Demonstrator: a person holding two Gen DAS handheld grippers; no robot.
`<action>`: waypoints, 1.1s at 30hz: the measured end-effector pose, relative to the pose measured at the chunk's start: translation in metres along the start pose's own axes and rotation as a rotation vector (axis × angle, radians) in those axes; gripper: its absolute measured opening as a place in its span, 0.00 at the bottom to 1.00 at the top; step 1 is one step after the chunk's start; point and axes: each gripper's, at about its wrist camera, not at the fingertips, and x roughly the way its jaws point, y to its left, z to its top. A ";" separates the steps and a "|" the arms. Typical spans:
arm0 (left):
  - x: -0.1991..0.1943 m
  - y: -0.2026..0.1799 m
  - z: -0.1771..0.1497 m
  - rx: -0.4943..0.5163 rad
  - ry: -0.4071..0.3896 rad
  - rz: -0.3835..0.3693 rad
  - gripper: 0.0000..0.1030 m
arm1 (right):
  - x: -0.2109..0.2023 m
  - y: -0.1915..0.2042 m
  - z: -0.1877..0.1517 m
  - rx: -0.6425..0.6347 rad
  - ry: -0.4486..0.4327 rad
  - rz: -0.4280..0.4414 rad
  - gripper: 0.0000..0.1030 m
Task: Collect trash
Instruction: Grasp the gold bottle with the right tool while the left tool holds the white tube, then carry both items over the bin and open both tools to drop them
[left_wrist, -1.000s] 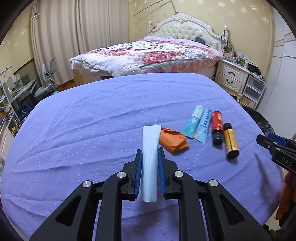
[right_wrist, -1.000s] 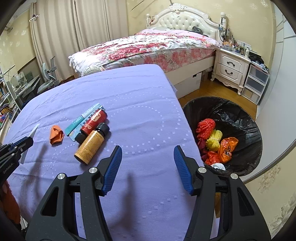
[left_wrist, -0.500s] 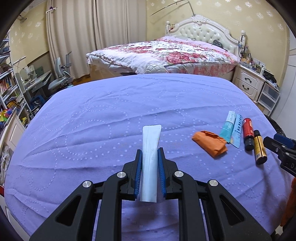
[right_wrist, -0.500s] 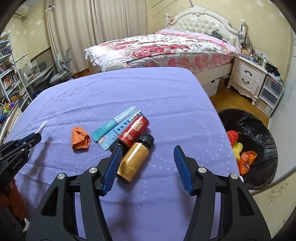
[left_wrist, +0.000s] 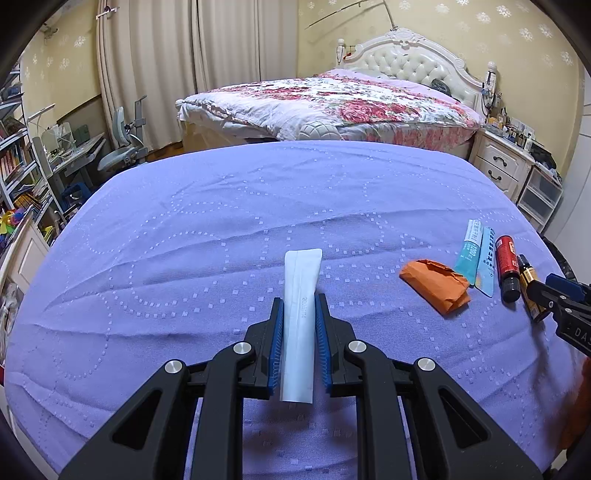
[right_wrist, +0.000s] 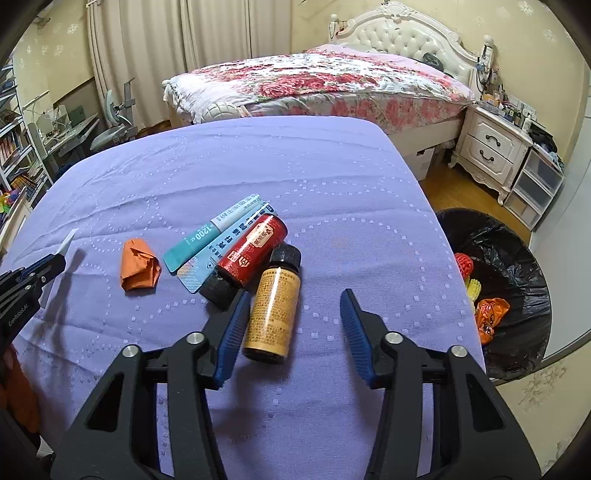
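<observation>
White flat sachet (left_wrist: 300, 317), lengthwise creased

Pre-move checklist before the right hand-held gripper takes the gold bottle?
1. Left hand-held gripper shut on white sachet: ok.
2. Gold bottle between the right hand-held gripper fingers: ok, nearer the left one.
3. Both pads on the bottle: not ok, jaws closing, gap on the right.
4. Red bottle apart from the gold one: not ok, they touch.
5. Trash bin open: ok.
</observation>
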 end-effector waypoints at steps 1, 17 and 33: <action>0.000 0.000 0.000 0.000 0.000 0.001 0.18 | 0.001 0.000 0.001 -0.001 0.002 0.000 0.44; -0.001 -0.016 0.000 0.016 -0.015 -0.022 0.18 | 0.000 -0.010 -0.002 0.012 -0.007 0.032 0.23; -0.026 -0.109 0.027 0.112 -0.103 -0.197 0.18 | -0.043 -0.085 0.004 0.119 -0.135 -0.100 0.23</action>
